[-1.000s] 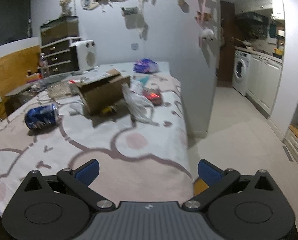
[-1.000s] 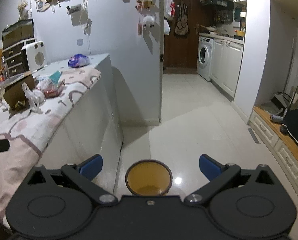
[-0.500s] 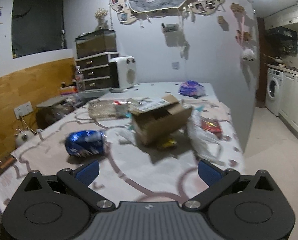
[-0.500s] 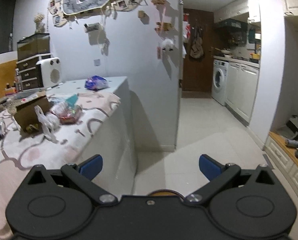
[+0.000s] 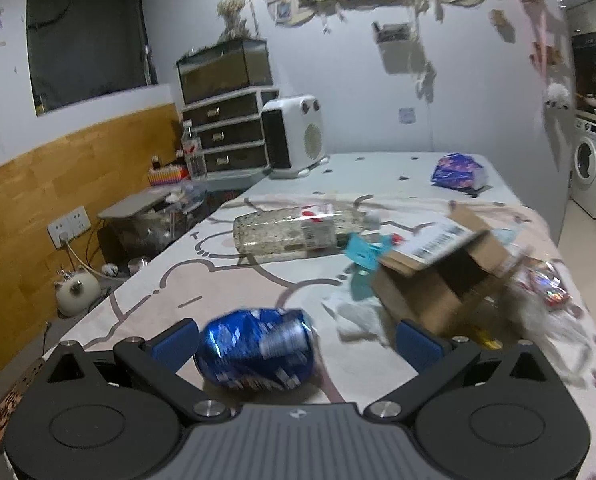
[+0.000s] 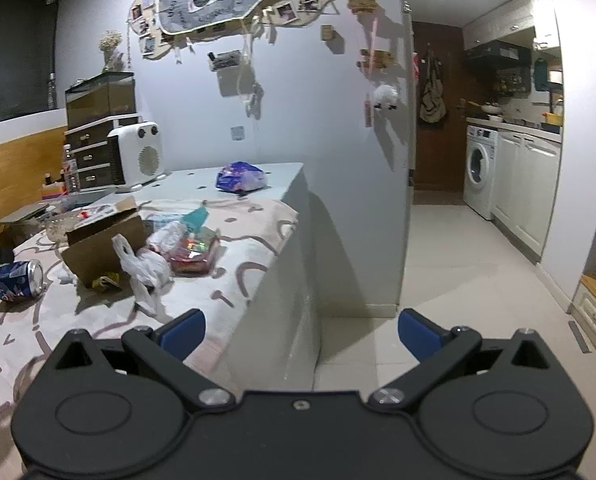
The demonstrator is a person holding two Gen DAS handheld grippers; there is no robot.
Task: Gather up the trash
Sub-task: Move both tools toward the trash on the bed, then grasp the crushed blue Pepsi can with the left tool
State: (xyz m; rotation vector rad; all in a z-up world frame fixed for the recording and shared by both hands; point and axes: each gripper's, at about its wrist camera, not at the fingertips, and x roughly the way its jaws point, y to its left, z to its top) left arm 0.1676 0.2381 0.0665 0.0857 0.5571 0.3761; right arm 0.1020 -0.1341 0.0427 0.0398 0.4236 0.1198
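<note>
A crushed blue can point(image 5: 257, 348) lies on its side on the patterned tablecloth point(image 5: 225, 280), between the open jaws of my left gripper point(image 5: 298, 344), nearer the left finger. Behind it are a white crumpled tissue point(image 5: 356, 316), an open cardboard box point(image 5: 438, 276), a clear plastic bottle point(image 5: 293, 232), a teal wrapper point(image 5: 364, 252), a clear plastic bag point(image 5: 554, 332) and a red shiny wrapper point(image 5: 546, 284). My right gripper point(image 6: 302, 332) is open and empty over the table's right edge; the right wrist view shows the can point(image 6: 17, 282), box point(image 6: 101, 248) and bag point(image 6: 145, 272).
A purple snack bag point(image 5: 458, 170) lies at the far end of the table beside a white heater point(image 5: 293, 136). Drawers point(image 5: 229, 136) stand at the back left. Tiled floor point(image 6: 458, 280) runs right towards a washing machine point(image 6: 480, 172).
My left gripper swung left and moved forward until the blue can came between its jaws. My right gripper tilted up and turned towards the table; the orange bin on the floor left its view.
</note>
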